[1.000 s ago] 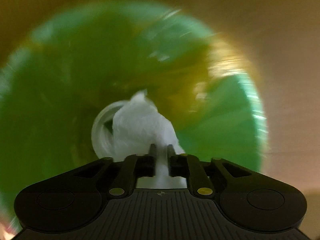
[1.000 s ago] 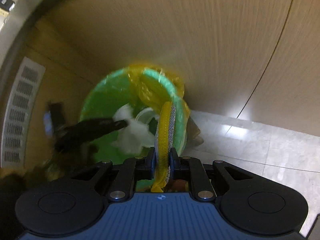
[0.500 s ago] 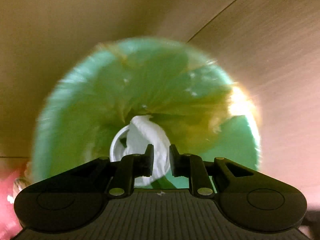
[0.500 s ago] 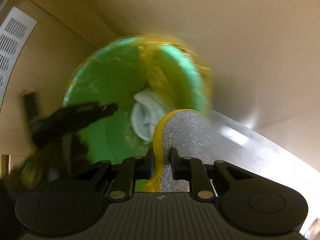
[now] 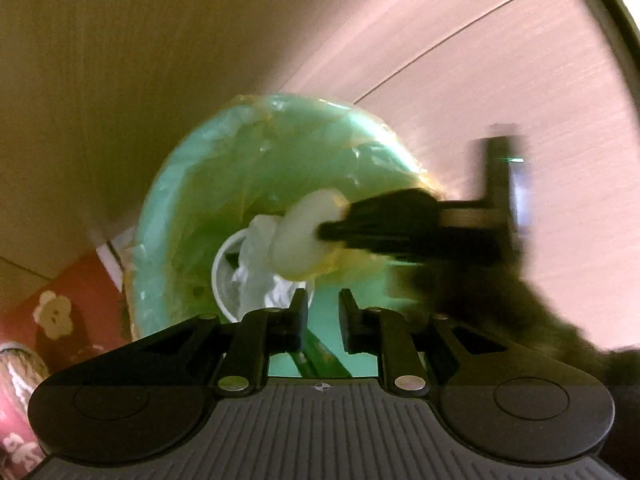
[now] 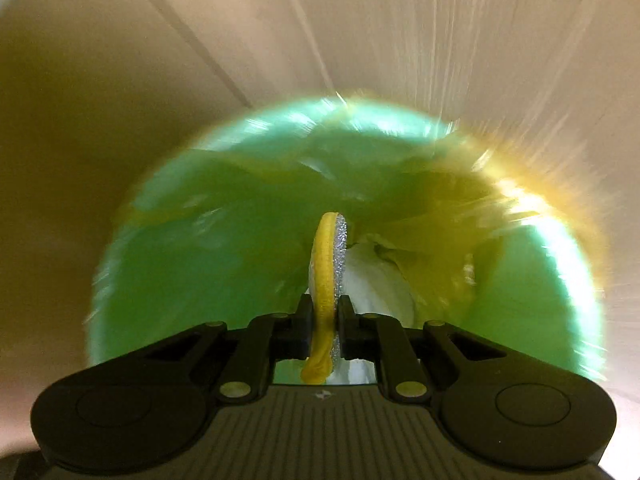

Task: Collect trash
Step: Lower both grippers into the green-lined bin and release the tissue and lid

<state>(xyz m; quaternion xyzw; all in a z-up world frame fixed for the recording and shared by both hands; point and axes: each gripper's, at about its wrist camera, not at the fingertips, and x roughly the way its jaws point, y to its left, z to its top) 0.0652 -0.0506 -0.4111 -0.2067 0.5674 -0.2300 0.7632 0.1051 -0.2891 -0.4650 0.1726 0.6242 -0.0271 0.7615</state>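
Note:
A green bin (image 5: 224, 168) with a yellowish liner holds a white cup (image 5: 222, 276) and crumpled white tissue (image 5: 256, 248). My left gripper (image 5: 323, 300) hovers over the bin's near rim, open, with nothing between its fingers. My right gripper (image 5: 332, 232) reaches in from the right, blurred, with a pale round sponge (image 5: 304, 236) at its tips. In the right wrist view that gripper (image 6: 326, 304) points down into the bin (image 6: 180, 260). Its jaws are closing on the yellow and silver scouring sponge (image 6: 328, 256), which stands edge-on between the pads. The white tissue (image 6: 376, 280) lies just beyond it.
Wood-grain wall panels (image 5: 120, 60) stand behind the bin. At the lower left sits a red object with a flower pattern (image 5: 60, 312). A thin green stick (image 5: 316, 356) shows below my left fingers.
My left gripper has pulled back and up from the bin, and the tissue it held now lies inside. My right gripper has dropped over the bin's mouth with the sponge.

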